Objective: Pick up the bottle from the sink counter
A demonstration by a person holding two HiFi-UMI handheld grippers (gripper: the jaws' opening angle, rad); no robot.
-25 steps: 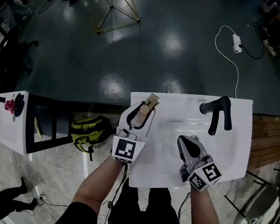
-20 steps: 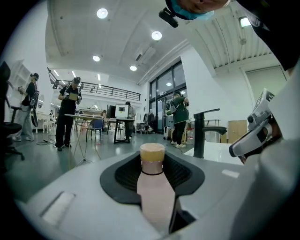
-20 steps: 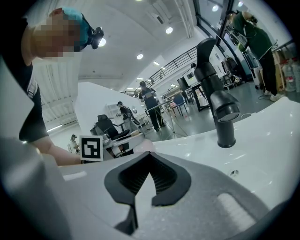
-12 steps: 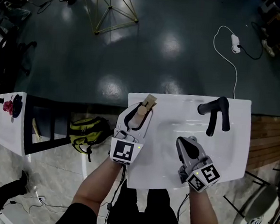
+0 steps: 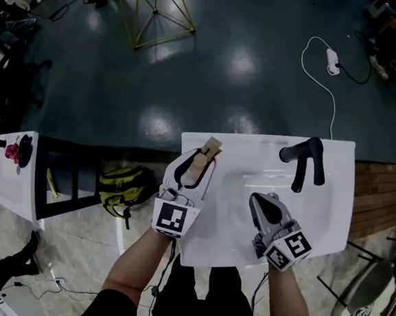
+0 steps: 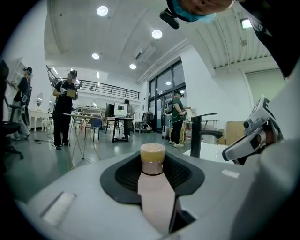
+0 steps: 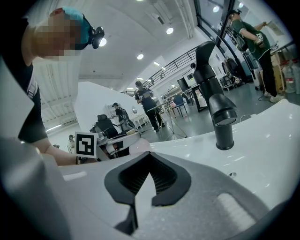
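Note:
A pale pink bottle (image 5: 199, 163) with a tan cap sits between the jaws of my left gripper (image 5: 201, 160), over the rear left corner of the white sink counter (image 5: 332, 200). In the left gripper view the bottle (image 6: 156, 197) runs straight out between the black pads, cap foremost, and the left gripper (image 6: 153, 164) is shut on it. My right gripper (image 5: 262, 199) hovers over the basin, shut and holding nothing. In its own view the right gripper (image 7: 149, 173) points toward the black faucet (image 7: 213, 103).
The black faucet (image 5: 304, 160) stands at the counter's rear right. Left of the sink are a yellow-green backpack (image 5: 123, 185) on the floor and a white side table (image 5: 7, 171). A white cable and plug (image 5: 334, 59) lie on the dark floor beyond. People stand far off.
Hardly anything differs. The left gripper keeps its hold on the bottle and has shifted only a touch toward me; the right gripper stays where it was.

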